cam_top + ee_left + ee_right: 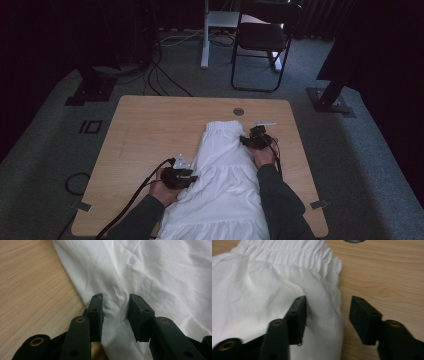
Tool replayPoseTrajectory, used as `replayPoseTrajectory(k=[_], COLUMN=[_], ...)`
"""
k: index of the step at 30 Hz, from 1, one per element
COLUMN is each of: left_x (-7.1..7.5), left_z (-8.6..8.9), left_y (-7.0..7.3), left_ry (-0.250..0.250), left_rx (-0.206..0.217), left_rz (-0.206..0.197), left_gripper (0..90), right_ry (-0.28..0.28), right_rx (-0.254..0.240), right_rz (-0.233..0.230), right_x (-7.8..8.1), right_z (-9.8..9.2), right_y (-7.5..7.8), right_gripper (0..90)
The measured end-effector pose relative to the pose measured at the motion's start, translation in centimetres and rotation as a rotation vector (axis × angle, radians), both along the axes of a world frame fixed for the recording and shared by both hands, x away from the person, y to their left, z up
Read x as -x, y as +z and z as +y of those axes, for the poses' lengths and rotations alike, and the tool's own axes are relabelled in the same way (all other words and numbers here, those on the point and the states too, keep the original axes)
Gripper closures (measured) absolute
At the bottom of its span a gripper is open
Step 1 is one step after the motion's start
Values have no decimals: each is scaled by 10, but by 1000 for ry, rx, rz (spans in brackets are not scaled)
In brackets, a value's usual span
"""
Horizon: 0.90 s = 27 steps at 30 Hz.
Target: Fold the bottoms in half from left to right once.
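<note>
A white skirt (222,175) with a gathered elastic waistband (294,255) lies lengthwise on the wooden table (145,130), bearing no readable label. The left gripper (115,312) pinches a fold at its edge; the right gripper (327,315) straddles the opposite edge, jaws apart, unclamped.

My jaws are of matt black plastic, with small brass-coloured rivets in the links. The white garment (225,180) is thin woven cloth, soft and matt, full of fine creases; near my right gripper (327,315) its band is gathered in tight ribs. A fold of this cloth bunches between the pads of my left gripper (115,315). The table (145,135) is pale wood or wood laminate, smooth, with a straight grain and a slight sheen. The floor (360,165) is grey carpet, rough and dull.
</note>
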State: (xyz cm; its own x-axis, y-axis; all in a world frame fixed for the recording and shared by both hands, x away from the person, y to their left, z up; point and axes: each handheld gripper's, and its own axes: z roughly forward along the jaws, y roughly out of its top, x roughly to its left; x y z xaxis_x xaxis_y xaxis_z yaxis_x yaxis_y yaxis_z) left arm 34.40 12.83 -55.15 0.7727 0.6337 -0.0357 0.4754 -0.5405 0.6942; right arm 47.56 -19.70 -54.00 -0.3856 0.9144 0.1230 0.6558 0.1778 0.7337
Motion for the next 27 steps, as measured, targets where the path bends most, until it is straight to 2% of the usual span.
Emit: replayPoseTrajectory(k=[2,3,4,6,8,10,13,14,15,16,17,20,23,25,26,27], left_x=[2,3,5,11,17,28,41,44,47,47,45,27,4,-12,-21,-29], left_z=[-1,-1,-2,-3,-6,-10,-12,-11,-11,-10,-6,6,13,15,15,14], left_y=[0,0,1,1,2,1,1,2,5,9,16,44,70,78,78,76], left_ry=[-3,-3,-9,-17,-35,-59,-84,-91,-85,-61,-38,59,101,119,123,130], left_rx=[-2,-4,-8,-12,-17,-22,-11,-26,-54,-58,-31,126,252,310,339,346], left_rz=[3,4,4,9,14,12,32,26,1,-28,-51,-98,-154,-159,-137,-117], left_gripper=[666,676,683,707,766,814,823,821,800,753,707,620,546,513,482,451], right_ry=[6,-3,-8,-3,34,60,74,81,89,98,107,110,111,114,114,115], right_rx=[34,61,62,66,86,87,70,63,61,63,69,72,75,77,71,67], right_rz=[21,48,31,19,22,24,15,18,21,24,28,39,44,40,40,42], right_x=[-2,-3,-2,2,9,19,31,35,37,39,40,41,40,40,40,40], right_z=[3,5,6,8,13,16,15,14,13,13,13,13,13,13,13,12], right_y=[-5,-10,-11,-11,-10,-10,-12,-12,-12,-12,-11,-10,-10,-10,-10,-11], right_gripper=[418,423,452,588,725,798,827,829,830,831,831,831,832,831,832,832])
